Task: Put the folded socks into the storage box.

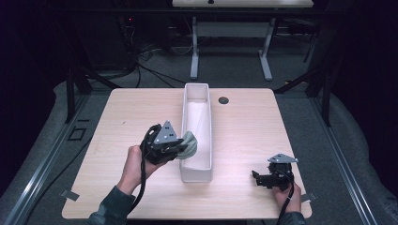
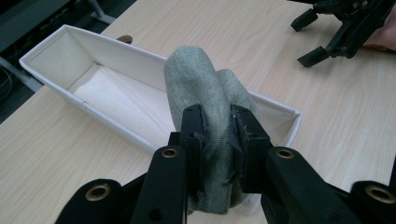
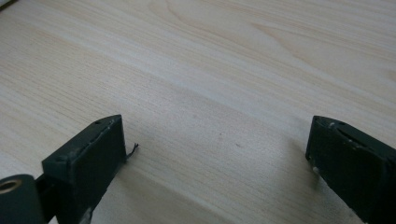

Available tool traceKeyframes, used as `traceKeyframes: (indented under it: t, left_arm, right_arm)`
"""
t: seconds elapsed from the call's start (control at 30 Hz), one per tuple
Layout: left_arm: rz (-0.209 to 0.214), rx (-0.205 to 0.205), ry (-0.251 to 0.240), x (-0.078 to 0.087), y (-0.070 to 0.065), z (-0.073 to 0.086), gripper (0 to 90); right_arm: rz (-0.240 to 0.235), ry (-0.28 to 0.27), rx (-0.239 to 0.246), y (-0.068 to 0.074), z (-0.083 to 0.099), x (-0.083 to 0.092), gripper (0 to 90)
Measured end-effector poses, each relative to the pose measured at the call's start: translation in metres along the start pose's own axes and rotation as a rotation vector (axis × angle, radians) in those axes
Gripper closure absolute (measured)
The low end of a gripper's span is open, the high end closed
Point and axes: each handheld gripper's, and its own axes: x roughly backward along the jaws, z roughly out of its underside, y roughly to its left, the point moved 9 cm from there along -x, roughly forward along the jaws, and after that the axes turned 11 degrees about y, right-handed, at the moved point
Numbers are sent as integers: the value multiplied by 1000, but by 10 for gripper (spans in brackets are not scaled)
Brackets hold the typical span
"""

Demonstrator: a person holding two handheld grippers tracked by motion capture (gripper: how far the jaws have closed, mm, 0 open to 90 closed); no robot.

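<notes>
1. The left gripper [image 1: 174,149] is clenched on a rolled grey-green cloth [image 1: 189,144]. In the left gripper view both black jaws press into the cloth's [image 2: 210,116] lower half, and its rounded top rises free above them.

2. From where I stand, the cloth hangs at the near left wall of the long white bin [image 1: 205,101], just over the rim and about level with it. On the table's clock face that puts it near seven o'clock of the bin's middle.

3. The bin runs from twelve to six down the centre of the light wood table [image 1: 244,131]. Its floor [image 2: 116,93] looks bare, so the whole length is open for the cloth.

4. To do this step well, I judge the hand should carry the cloth fully past the rim toward three o'clock before letting go. A release now could leave the roll draped on the wall or tipping back onto the table.

5. Lowering it toward the floor before the jaws part would keep the roll from unwinding. The thin wall may flex if the gripper leans on it, so the approach is better from above.

6. The right gripper [image 1: 268,178] rests at about four o'clock of the table, well apart from the bin. Its jaws stand wide and released, with nothing but bare wood [image 3: 224,93] between them.

7. A small dark round disc [image 1: 223,100] sits at one o'clock just beside the bin, clear of the work.
</notes>
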Motion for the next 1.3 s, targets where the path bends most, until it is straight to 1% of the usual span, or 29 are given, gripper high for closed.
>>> traceKeyframes:
  t: [0.2, 0.5, 0.77, 1.0, 1.07, 1.17, 1.3]
  left_arm:
    - [15, -14, 15, -8, -8, -3, 763]
    - [50, 1, 22, -22, -12, -4, 762]
    - [61, 1, 39, -32, -15, -5, 762]
    - [76, 1, 58, -42, -18, -2, 761]
    - [79, 5, 60, -45, -18, -1, 761]
    - [97, 17, 55, -48, -20, 2, 757]
    - [97, 10, 74, -53, -21, 5, 755]
  right_arm:
    - [0, 0, 0, 0, 0, 0, 45]
    - [0, 0, 0, 0, 0, 0, 45]
    - [0, 0, 1, 0, 0, 0, 45]
    - [-1, 0, 0, 0, 0, 0, 45]
    - [0, -1, 1, 0, 0, 0, 45]
    - [0, -1, 1, 0, 0, 0, 45]
    - [0, 0, 1, 0, 0, 0, 45]
